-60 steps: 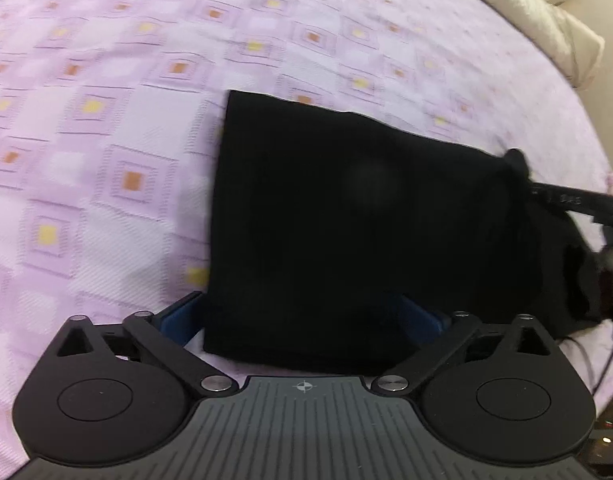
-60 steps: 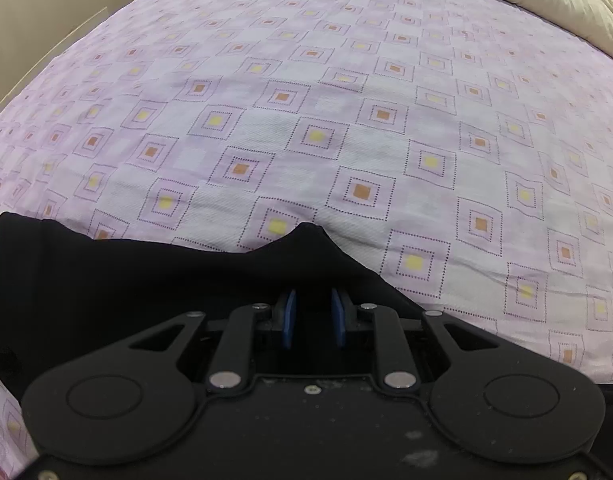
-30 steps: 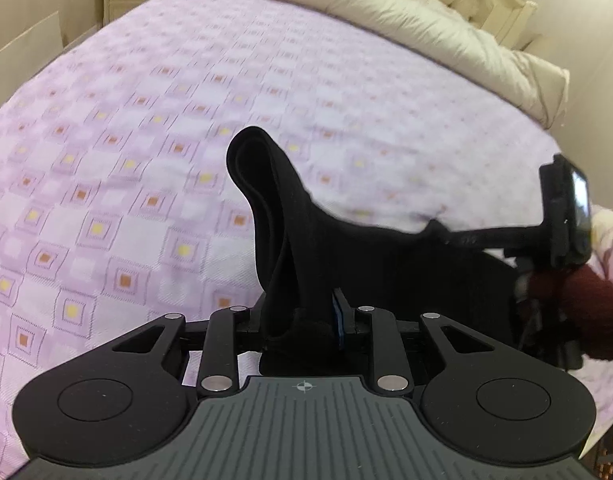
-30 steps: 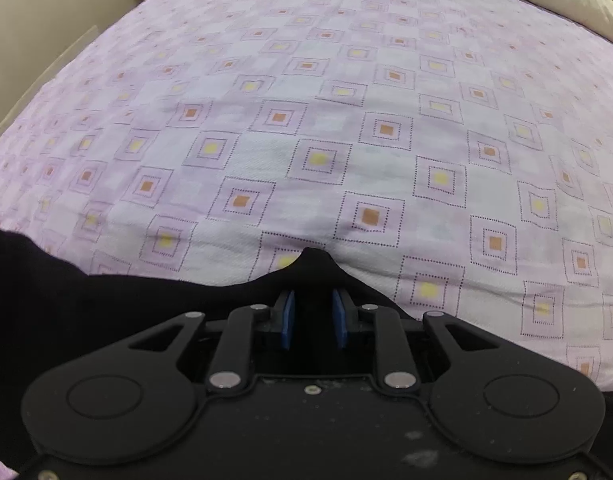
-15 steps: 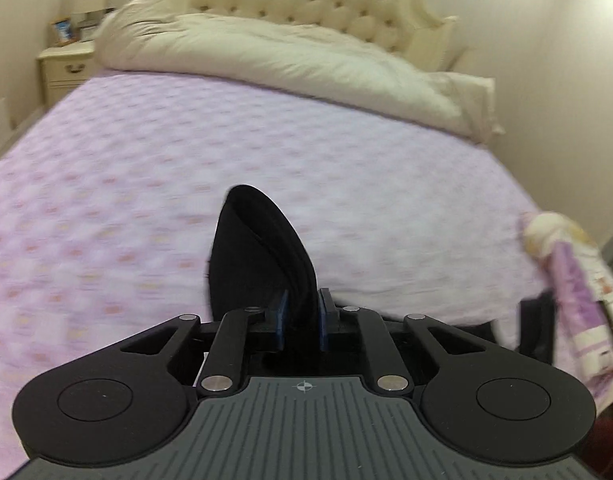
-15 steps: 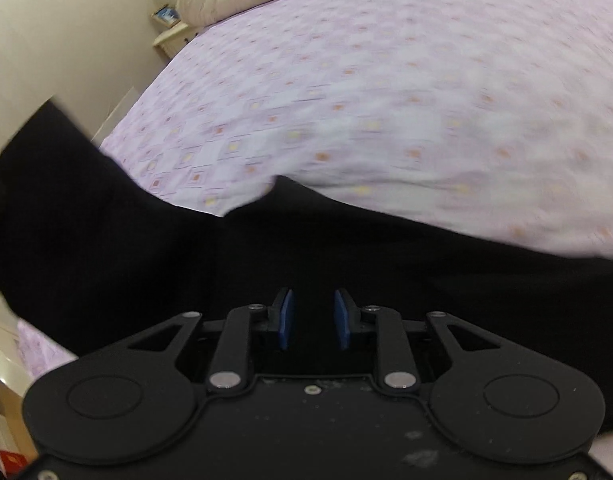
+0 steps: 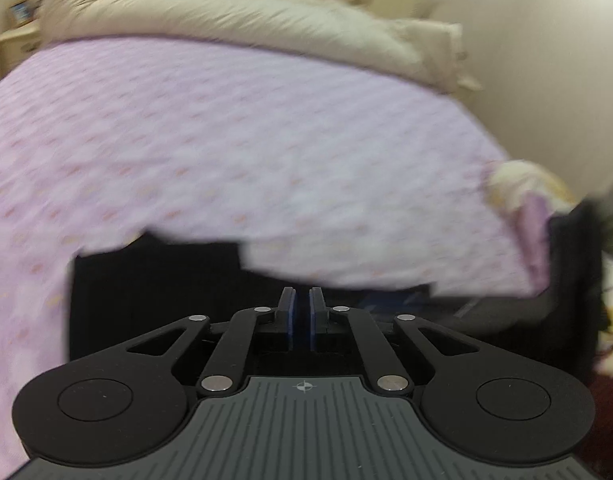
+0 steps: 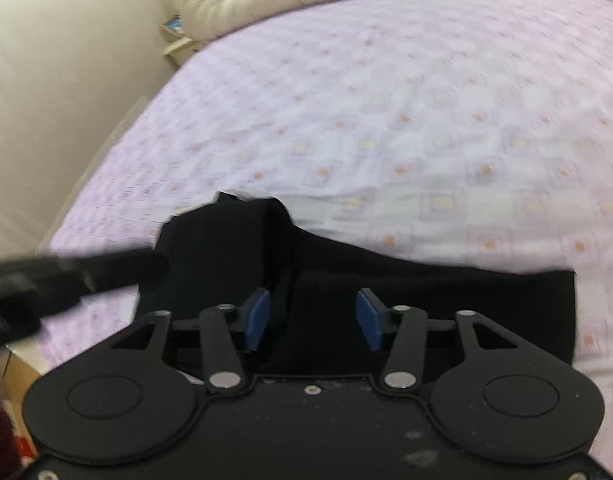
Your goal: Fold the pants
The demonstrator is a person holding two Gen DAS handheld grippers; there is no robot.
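Observation:
The black pants (image 7: 154,292) lie in a folded heap on the purple patterned bed sheet (image 7: 266,140), right under both grippers. My left gripper (image 7: 302,300) has its blue pads drawn together, and no cloth stands up between them. In the right wrist view the left gripper (image 8: 154,262) is blurred, its tip at the left edge of the pants (image 8: 426,304); a pinch there cannot be made out. My right gripper (image 8: 312,312) hovers over the pants. Its jaws are opening, with a raised ridge of cloth beside the left pad and neither pad pressing on it.
A cream duvet (image 7: 226,12) is bunched along the head of the bed, with a nightstand (image 8: 178,40) at the far left corner. A wall (image 8: 66,80) runs close along the bed's left edge. A patterned bundle (image 7: 522,184) lies at the bed's right edge.
The loop of black cloth that rose from the left pads is gone. The right pads have spread wide apart. Both views have swung, and the pants now lie low on the sheet.

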